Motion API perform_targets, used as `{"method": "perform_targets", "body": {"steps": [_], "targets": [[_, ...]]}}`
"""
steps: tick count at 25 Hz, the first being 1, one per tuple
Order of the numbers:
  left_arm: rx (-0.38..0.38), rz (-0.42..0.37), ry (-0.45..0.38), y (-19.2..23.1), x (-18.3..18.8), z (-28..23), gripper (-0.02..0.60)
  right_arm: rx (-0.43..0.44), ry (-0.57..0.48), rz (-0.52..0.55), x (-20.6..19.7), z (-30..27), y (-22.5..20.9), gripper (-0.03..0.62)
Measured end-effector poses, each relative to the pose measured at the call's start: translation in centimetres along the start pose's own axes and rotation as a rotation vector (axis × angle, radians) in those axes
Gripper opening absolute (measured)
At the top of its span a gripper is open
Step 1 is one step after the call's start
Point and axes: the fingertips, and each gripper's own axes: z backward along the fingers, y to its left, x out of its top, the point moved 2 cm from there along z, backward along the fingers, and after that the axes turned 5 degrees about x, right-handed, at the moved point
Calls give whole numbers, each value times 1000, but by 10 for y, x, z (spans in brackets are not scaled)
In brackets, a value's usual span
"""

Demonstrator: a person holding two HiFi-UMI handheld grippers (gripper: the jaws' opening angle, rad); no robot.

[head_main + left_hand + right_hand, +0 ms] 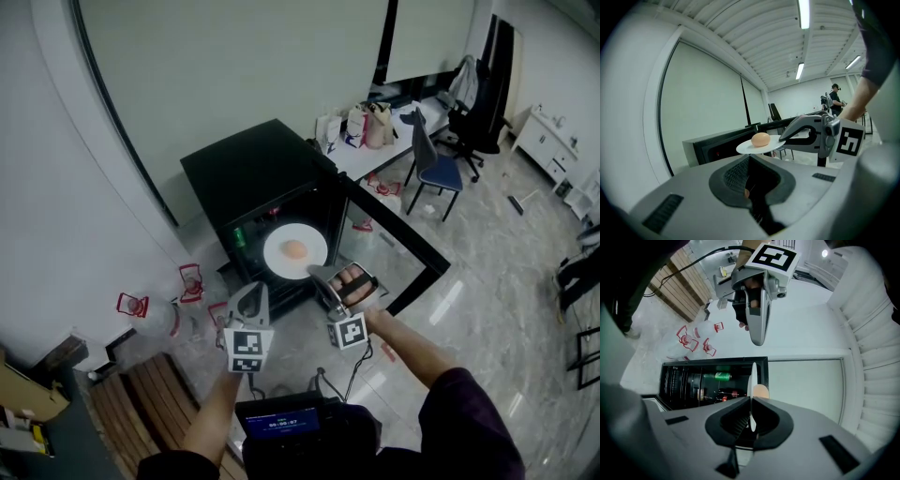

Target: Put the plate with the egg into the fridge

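- Head view: the step in hand looks like the carry-in. The right gripper [317, 274] has its jaws clamped on the near rim of the plate [281, 264], which hangs roughly level just in front of the open fridge [248, 173] and is not yet on a shelf. The egg [293, 249] sits loose near the plate's middle. The left gripper [251, 298] hovers beside it, touching nothing.
- Left gripper view: its jaws stand together with nothing between them. The plate is thin, white, round and glossy. The egg is smooth, tan and oval — likely to roll if the plate tips.
- Right gripper view: the plate's rim shows edge-on, pinched between dark ribbed pads [736, 425]. Behind it is the fridge's black inside, with shelves and a green can [723, 376].
- Next move, as I judge it: ease the plate forward onto a free shelf, level all the way and clear of the glass door [398, 253] — only then let go.
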Motion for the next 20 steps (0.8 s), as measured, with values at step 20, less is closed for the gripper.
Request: {"method": "perform_targets", "body": {"steps": [20], "targets": [[-60,96,146,-4,-169,-165,9,197,-51,56,-41,-236,153,23]]}}
